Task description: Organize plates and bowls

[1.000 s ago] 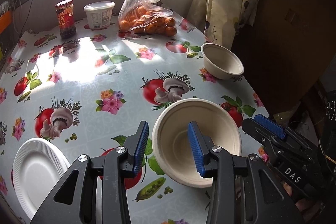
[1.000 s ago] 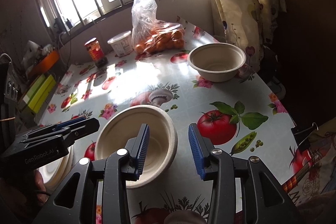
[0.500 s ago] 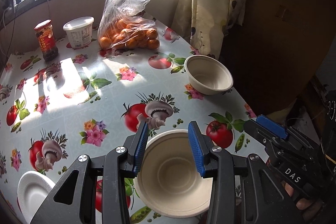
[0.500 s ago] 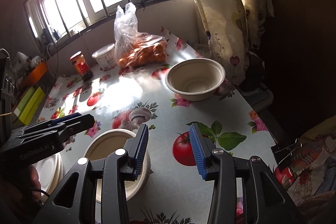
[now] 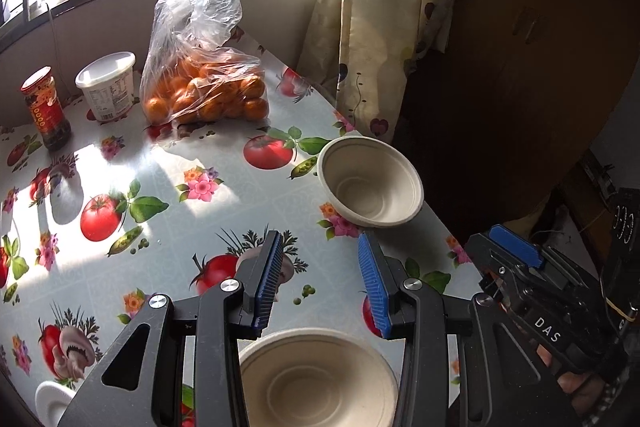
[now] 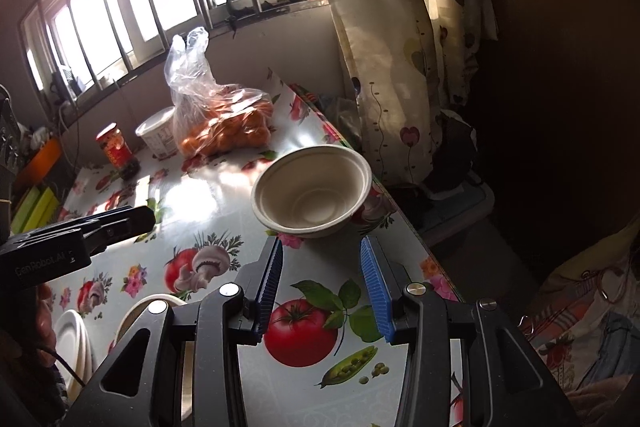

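A beige paper bowl (image 5: 370, 181) stands upright near the table's right edge, just beyond my right gripper (image 6: 322, 279) and also in the right wrist view (image 6: 316, 187). A second beige bowl (image 5: 316, 375) sits on the table below my left gripper (image 5: 320, 283); only its rim (image 6: 148, 303) shows in the right wrist view. Both grippers are open with nothing between their blue pads. White plates (image 6: 74, 343) lie at the near left, partly hidden. My right gripper (image 5: 496, 243) shows at the right of the left wrist view, and my left gripper (image 6: 120, 223) shows at the left of the right wrist view.
A plastic bag of oranges (image 5: 208, 95), a white tub (image 5: 106, 87) and a red-lidded jar (image 5: 46, 111) stand at the back by the window. A curtain (image 5: 360, 27) hangs past the table's right edge. The tablecloth (image 5: 224, 179) is printed with tomatoes and flowers.
Both grippers have moved forward from the near bowl toward the far bowl. The near bowl has dropped to the bottom of both views; the far bowl looks larger and closer.
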The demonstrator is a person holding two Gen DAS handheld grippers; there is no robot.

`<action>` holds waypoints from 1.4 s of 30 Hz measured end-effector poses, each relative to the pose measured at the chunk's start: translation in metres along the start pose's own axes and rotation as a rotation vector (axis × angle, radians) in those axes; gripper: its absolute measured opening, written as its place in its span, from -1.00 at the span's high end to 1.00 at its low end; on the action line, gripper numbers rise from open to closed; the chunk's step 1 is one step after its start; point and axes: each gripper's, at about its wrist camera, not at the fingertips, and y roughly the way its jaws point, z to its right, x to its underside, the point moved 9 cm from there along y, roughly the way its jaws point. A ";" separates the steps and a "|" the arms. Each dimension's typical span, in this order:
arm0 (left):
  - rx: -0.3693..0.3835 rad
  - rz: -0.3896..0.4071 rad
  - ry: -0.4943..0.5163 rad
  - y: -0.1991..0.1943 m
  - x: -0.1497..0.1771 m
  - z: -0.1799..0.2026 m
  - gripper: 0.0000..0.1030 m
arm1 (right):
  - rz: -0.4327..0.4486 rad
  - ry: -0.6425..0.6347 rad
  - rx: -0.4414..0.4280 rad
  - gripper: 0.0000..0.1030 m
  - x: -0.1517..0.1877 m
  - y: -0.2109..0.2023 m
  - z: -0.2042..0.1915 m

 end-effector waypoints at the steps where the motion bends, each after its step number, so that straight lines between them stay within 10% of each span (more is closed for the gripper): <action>1: -0.001 0.004 -0.004 0.002 -0.004 0.000 0.21 | -0.002 0.001 0.005 0.22 -0.003 0.003 0.003; 42: 0.018 -0.162 -0.064 0.124 -0.036 0.006 0.33 | -0.135 0.062 -0.038 0.26 -0.028 0.108 0.046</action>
